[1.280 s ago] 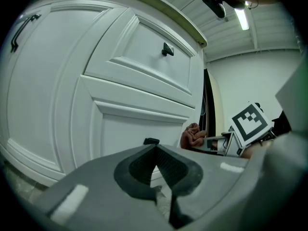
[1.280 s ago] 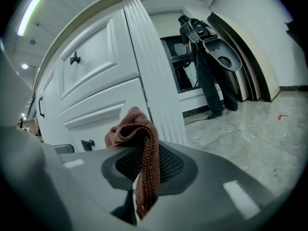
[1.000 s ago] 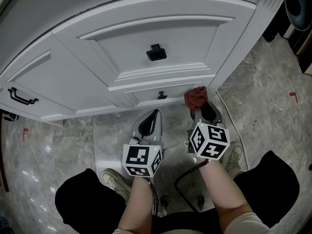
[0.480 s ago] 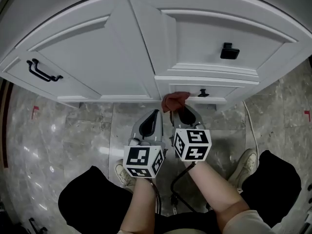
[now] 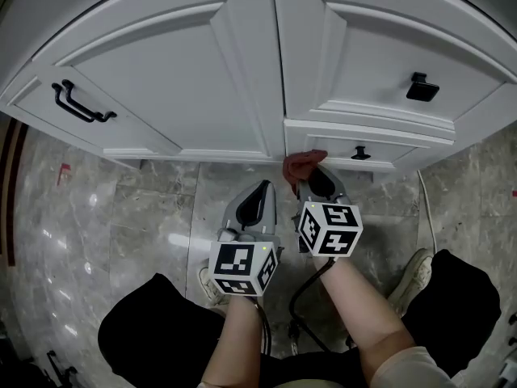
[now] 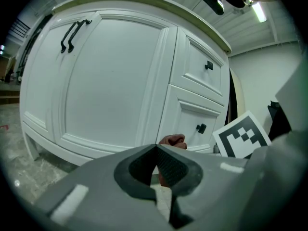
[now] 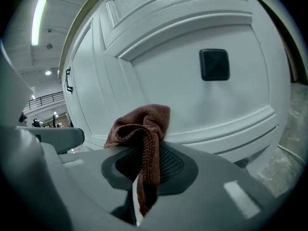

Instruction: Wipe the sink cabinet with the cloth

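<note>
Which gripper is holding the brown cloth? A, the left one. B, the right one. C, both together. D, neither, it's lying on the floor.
B: the cloth is pinched in the right gripper and hangs down from it, while the left gripper is shut with nothing in it.

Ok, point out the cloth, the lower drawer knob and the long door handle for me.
cloth [image 7: 144, 121], right gripper view, bunched top fold above the jaws.
lower drawer knob [image 5: 360, 152], head view, the knob's dark face.
long door handle [image 5: 81, 105], head view, middle of the bar.
</note>
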A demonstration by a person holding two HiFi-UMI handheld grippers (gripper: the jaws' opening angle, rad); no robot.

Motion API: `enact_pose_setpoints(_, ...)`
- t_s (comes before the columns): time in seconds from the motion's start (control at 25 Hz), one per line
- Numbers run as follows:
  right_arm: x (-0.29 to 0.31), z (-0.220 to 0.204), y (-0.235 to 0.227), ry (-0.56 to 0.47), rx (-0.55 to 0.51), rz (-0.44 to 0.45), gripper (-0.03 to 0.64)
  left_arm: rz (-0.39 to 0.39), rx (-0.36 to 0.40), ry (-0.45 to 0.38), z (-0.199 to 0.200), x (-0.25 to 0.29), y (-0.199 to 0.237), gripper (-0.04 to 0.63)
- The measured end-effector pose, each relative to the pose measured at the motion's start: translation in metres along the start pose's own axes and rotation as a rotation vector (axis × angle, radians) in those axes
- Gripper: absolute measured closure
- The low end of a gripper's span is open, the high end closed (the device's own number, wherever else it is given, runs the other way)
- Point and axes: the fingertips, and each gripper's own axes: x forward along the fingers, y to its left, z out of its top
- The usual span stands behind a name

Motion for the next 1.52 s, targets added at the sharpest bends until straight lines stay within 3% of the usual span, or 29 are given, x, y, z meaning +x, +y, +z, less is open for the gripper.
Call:
enact_pose_setpoints(0.52,-0.029,0.004,-0.066,-0.011,0.027,-0.090,0.525,-0.084,0.021,0.013,-0.002,0.030,-0.050,0.595)
enact_pose_setpoints(0.92,-0.067,0.015,-0.138,-0.025,0.103,-0.220,0.523,-0.167,0.044,0.022,-0.003,0.054,-0.105,0.595)
enact_pose_setpoints(1.52,-0.121,0.025,-0.230,-0.042,0.167,-0.418,0.528,-0.220,0.063,0.048,-0.015,0.076,-0.146,0.595)
